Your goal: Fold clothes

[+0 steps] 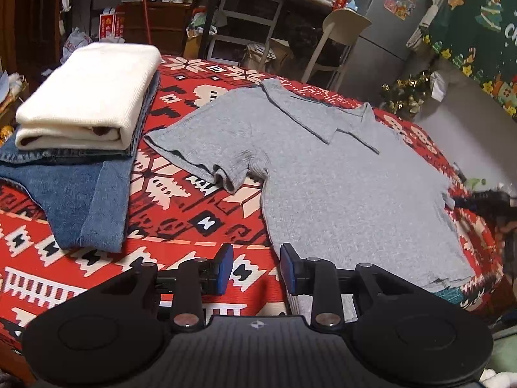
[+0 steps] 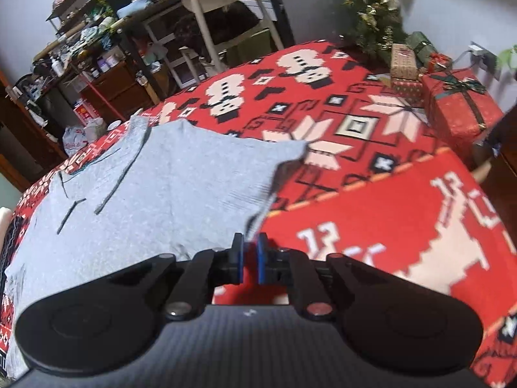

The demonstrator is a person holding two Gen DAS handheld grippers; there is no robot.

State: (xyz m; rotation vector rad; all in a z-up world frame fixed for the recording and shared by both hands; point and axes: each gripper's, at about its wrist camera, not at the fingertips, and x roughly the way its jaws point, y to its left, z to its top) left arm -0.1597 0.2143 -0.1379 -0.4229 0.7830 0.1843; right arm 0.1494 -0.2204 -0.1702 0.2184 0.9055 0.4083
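Right gripper (image 2: 249,257) fingers pinch grey shirt (image 2: 155,194) edge; left gripper (image 1: 257,266) spread.

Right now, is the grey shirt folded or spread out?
Spread out: the grey shirt lies flat, collar and sleeve showing; the right gripper pinches its edge.

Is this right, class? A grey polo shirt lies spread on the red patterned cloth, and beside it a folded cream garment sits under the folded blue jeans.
One detail is wrong: the folded cream garment sits on top of the folded blue jeans, as the left wrist view shows. The grey polo shirt does lie spread on the red patterned cloth.
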